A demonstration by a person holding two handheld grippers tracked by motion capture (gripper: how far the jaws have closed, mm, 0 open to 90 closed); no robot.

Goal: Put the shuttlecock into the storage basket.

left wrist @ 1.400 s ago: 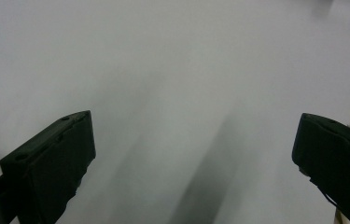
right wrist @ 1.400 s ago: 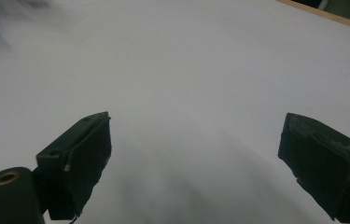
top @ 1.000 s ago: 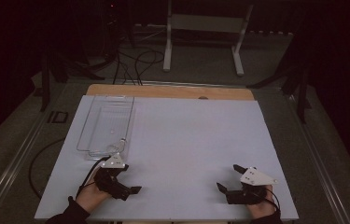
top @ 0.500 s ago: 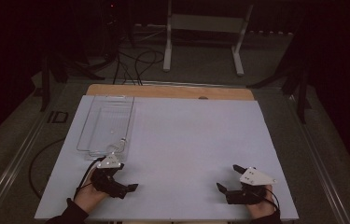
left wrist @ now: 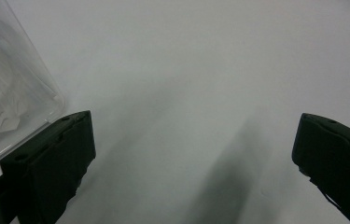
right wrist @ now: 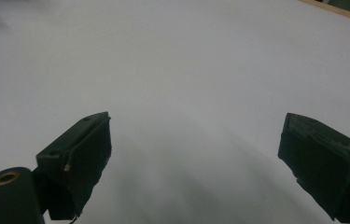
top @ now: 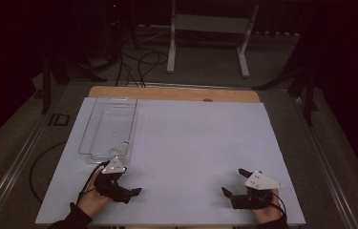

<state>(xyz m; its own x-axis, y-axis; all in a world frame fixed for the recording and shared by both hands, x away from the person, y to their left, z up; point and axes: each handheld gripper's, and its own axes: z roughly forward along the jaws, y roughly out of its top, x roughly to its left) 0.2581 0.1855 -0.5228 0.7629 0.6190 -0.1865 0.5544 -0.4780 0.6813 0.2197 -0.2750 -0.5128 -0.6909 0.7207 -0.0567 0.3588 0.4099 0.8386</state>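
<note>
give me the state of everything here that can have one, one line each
clear plastic tray: lies flat on the white sheet, looks empty
left gripper: jaws wide apart, nothing between them, beside the tray's near corner
right gripper: jaws wide apart, nothing between them, over bare sheet
white sheet: spread flat over the table

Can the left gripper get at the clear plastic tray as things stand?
Probably yes: the left gripper is open and empty, the clear plastic tray lies just beyond it, and nothing sits between them.

Clear empty plastic bin [top: 109, 128], table's left
</note>
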